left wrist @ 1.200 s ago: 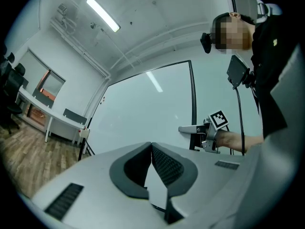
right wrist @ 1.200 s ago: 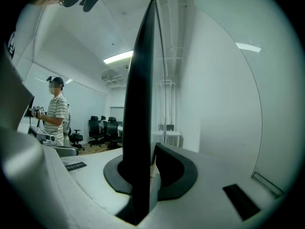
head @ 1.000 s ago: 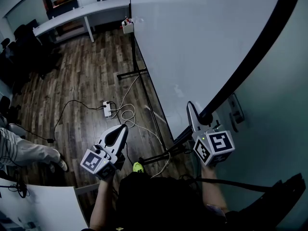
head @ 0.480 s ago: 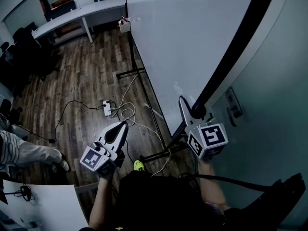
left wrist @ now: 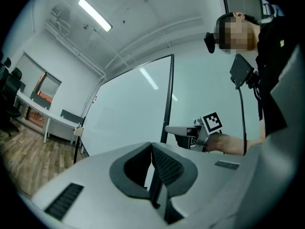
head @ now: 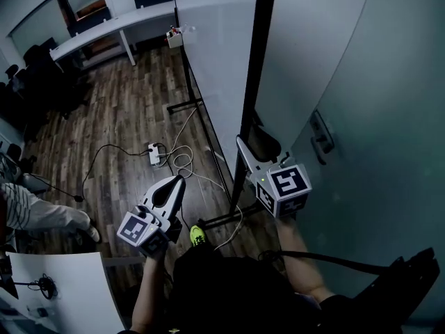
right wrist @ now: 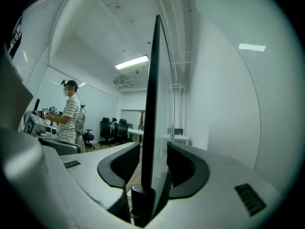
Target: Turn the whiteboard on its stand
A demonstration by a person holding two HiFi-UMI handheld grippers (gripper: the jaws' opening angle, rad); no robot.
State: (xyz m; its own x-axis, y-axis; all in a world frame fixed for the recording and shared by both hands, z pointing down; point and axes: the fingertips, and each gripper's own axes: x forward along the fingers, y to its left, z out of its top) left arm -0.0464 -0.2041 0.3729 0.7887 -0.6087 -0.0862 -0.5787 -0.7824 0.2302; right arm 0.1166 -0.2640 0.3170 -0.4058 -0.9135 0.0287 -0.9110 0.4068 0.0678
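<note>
right hand-held gripper [head: 248,149] opened astride whiteboard [head: 215,68], now swung edge-on

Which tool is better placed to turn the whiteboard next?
Right. The right tool straddles the whiteboard at its edge, jaws just opening around it; the left tool is shut, off it.
</note>
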